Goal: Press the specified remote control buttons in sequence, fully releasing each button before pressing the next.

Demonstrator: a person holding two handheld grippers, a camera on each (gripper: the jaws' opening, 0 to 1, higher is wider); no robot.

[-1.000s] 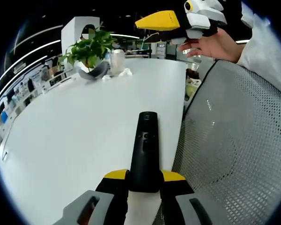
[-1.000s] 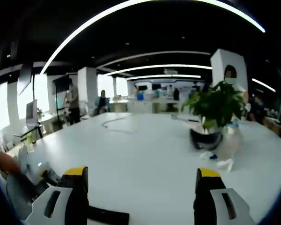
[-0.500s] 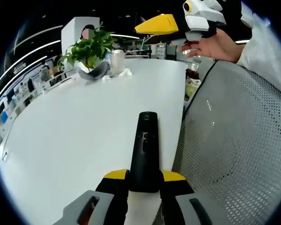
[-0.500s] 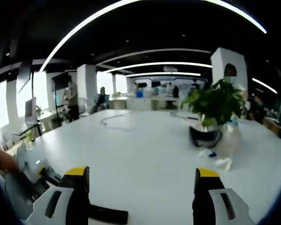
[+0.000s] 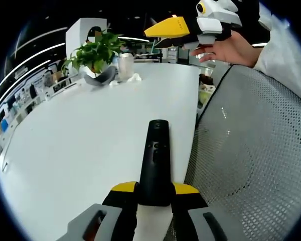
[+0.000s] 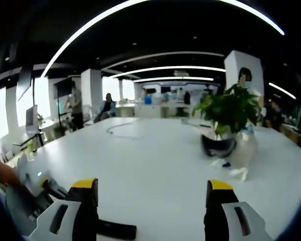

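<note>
A long black remote control lies along the white table's right edge, its near end clamped between the yellow-tipped jaws of my left gripper. Small buttons show on its upper face. My right gripper hangs high at the far right in the left gripper view, held by a person's hand, well away from the remote. In the right gripper view that gripper stands open above the table, with nothing between its jaws; the remote and the left gripper appear low at the left.
The white table stretches far ahead. A potted plant in a dark pot, a clear cup and crumpled tissue stand at its far end. A grey mesh chair back rises right beside the table's edge. People stand far off.
The right gripper has risen slightly, so its view has shifted a little. The remote and the left gripper have stayed put.
</note>
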